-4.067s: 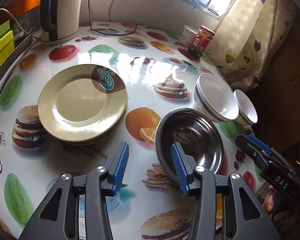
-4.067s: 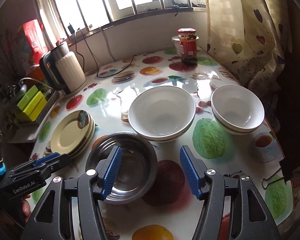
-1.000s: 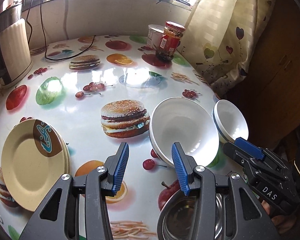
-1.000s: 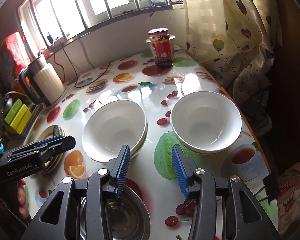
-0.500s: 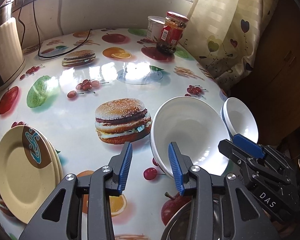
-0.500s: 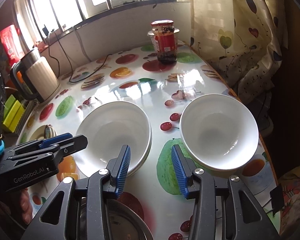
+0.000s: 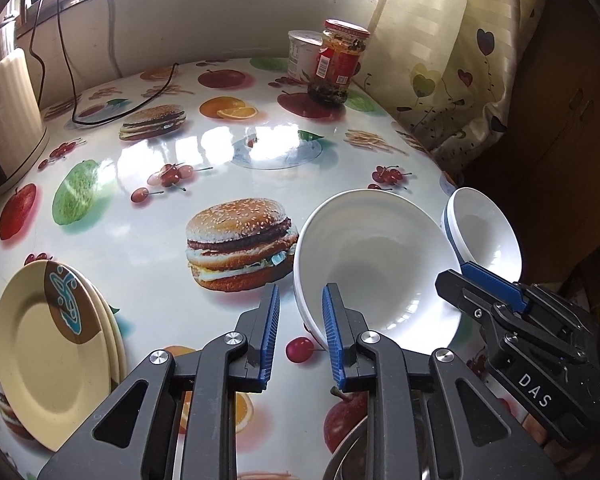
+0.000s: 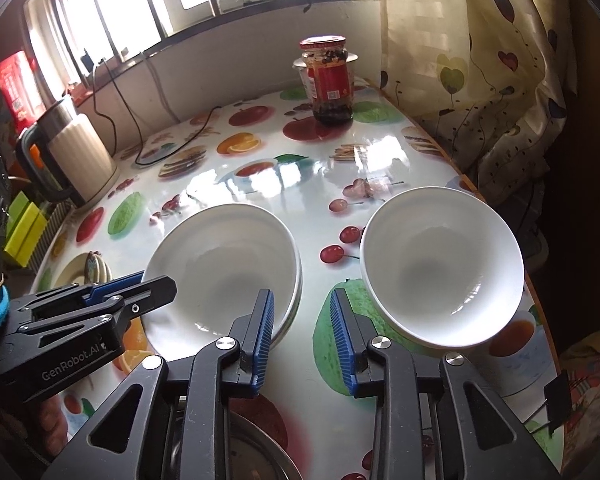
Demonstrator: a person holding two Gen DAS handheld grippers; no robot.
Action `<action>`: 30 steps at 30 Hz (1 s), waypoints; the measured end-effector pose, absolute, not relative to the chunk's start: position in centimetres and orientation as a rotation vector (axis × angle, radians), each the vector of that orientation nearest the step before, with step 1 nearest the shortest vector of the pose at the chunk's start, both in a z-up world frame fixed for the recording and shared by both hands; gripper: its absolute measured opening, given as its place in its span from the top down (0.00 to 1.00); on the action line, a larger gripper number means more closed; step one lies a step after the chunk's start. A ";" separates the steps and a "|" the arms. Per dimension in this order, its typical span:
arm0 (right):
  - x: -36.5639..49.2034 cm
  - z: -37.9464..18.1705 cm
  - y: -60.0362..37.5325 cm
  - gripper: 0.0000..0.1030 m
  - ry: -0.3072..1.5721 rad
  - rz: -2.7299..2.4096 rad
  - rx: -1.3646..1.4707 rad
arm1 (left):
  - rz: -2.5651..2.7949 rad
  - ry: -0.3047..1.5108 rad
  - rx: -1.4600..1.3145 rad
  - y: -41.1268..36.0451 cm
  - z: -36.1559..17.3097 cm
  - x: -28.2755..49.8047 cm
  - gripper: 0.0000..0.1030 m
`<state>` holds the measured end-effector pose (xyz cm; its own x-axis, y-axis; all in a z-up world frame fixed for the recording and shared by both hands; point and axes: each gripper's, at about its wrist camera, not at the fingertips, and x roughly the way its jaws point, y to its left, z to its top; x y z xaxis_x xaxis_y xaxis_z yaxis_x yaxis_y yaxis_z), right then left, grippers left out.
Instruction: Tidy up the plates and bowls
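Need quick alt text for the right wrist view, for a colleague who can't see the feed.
The right gripper straddles the near rim of the large white bowl, jaws just narrowed around it, while the left gripper reaches that bowl's other side. A second white bowl sits to the right, with a steel bowl nearest the camera.

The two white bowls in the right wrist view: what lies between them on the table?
Nothing stands between the left bowl and the right bowl: only bare tablecloth with printed cherries, seen in the right wrist view.
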<state>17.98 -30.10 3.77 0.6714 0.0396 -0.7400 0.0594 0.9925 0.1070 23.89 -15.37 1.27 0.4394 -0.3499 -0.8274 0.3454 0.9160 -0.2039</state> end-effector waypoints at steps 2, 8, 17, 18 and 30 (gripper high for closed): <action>18.0 3.8 -30.0 0.76 0.836 -0.006 0.127 | -0.434 1.027 0.003 -15.5 1.3 23.8 0.82; 18.1 3.8 -29.6 0.82 0.834 0.005 0.119 | -0.433 1.021 0.016 -15.7 1.3 23.6 0.85; 17.9 3.7 -29.6 0.87 0.826 0.015 0.130 | -0.431 1.021 0.016 -15.7 1.3 23.6 0.86; 17.9 3.7 -29.6 0.87 0.826 0.015 0.131 | -0.431 1.021 0.017 -15.7 1.3 23.6 0.86; 17.9 3.8 -29.6 0.87 0.822 0.013 0.137 | -0.427 1.011 0.009 -15.4 1.7 23.5 0.86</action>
